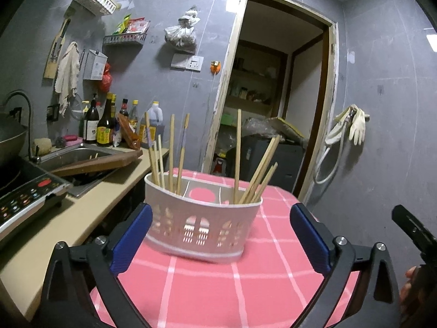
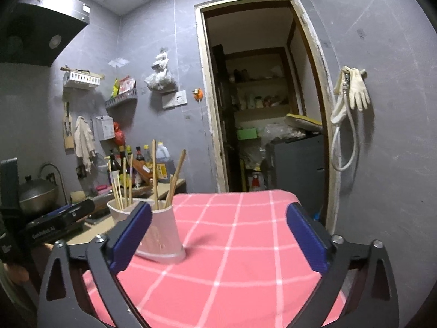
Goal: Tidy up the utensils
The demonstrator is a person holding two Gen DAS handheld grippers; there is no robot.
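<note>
On table (image 1: 273, 287): utensil holder (image 1: 202, 227), upright, near left edge. In holder: chopsticks (image 1: 170, 153) standing in left compartment, more leaning in right; middle compartment bare. Left of table: counter (image 1: 82, 218) with sink (image 1: 82, 155); bottles (image 1: 103, 125) behind sink, against wall. Behind table: doorway (image 1: 273, 82). Right of doorway: gloves (image 1: 355, 123) hanging on wall
</note>
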